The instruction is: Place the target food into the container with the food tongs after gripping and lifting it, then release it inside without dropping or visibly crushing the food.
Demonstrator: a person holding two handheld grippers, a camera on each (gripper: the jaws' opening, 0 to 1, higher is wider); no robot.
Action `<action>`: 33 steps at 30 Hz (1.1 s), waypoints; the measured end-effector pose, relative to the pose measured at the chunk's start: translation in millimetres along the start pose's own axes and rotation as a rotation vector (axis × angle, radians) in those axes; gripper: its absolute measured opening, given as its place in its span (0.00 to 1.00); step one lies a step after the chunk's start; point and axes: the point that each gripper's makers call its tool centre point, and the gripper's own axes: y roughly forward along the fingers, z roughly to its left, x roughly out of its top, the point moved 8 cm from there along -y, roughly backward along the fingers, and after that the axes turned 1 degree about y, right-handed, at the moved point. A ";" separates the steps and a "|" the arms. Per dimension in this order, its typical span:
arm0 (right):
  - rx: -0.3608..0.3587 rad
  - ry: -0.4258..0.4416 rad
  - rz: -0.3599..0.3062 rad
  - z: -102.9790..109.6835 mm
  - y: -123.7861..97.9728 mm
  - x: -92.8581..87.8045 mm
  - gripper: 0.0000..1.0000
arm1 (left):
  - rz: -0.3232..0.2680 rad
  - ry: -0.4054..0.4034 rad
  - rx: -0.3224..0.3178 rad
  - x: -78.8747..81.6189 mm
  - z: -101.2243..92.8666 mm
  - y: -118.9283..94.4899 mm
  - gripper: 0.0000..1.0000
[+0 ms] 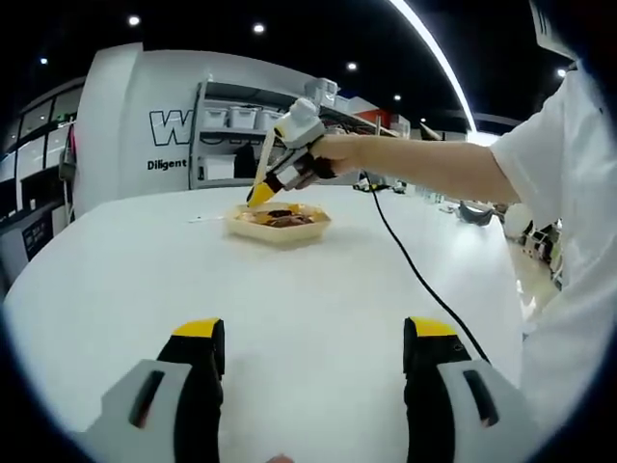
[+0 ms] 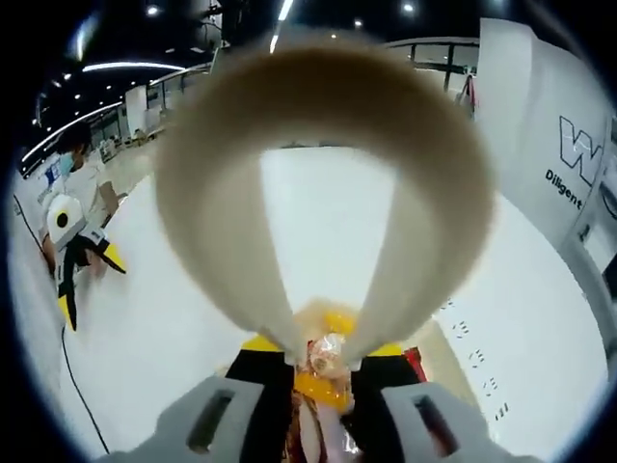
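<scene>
Left gripper (image 1: pixel 313 352) at frame bottom, jaws wide apart over bare white table (image 1: pixel 308 280). Right gripper (image 1: pixel 262 190) upper centre, clamping tongs (image 2: pixel 323 193) above tray (image 1: pixel 280 222) of food (image 1: pixel 281 218). Tong tips pinch food piece (image 2: pixel 326 359), lower centre.

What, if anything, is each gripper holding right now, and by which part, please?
The right gripper is shut on the food tongs, clamping both arms near their tips. The left gripper is open, holding nothing.
</scene>
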 end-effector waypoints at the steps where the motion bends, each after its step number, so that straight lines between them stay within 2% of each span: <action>1: -0.012 0.017 0.013 0.0 1.2 -0.1 0.17 | 0.000 0.001 0.000 0.0 -0.5 0.1 0.75; 4: -0.016 0.047 0.024 1.5 4.2 0.3 0.17 | -0.003 0.003 -0.003 0.9 -1.8 0.3 0.75; 8: -0.062 0.061 0.050 -4.1 7.0 -1.0 0.18 | -0.003 0.002 -0.001 0.5 -1.4 -0.2 0.75; 14: -0.078 0.080 0.060 -8.4 10.5 -3.4 0.18 | -0.004 0.000 -0.002 -0.3 -1.7 -0.7 0.75; 17: -0.075 0.063 0.060 -7.9 11.1 -3.6 0.18 | -0.006 -0.003 0.001 -0.6 -1.0 -1.4 0.75; 20: -0.056 -0.005 0.066 -7.1 10.6 -4.8 0.14 | -0.006 -0.003 0.001 -1.0 -0.6 -1.7 0.75; 26: -0.032 -0.060 0.070 -5.0 9.0 -4.4 0.08 | -0.007 -0.003 0.002 -1.2 -0.6 -2.0 0.75; 31: -0.022 -0.066 0.073 -1.6 7.5 -3.5 0.07 | -0.007 -0.004 0.003 -1.6 -0.2 -2.3 0.75; 33: -0.033 -0.015 0.055 0.7 4.4 -0.4 0.11 | -0.007 -0.004 0.003 -1.7 -0.4 -2.2 0.75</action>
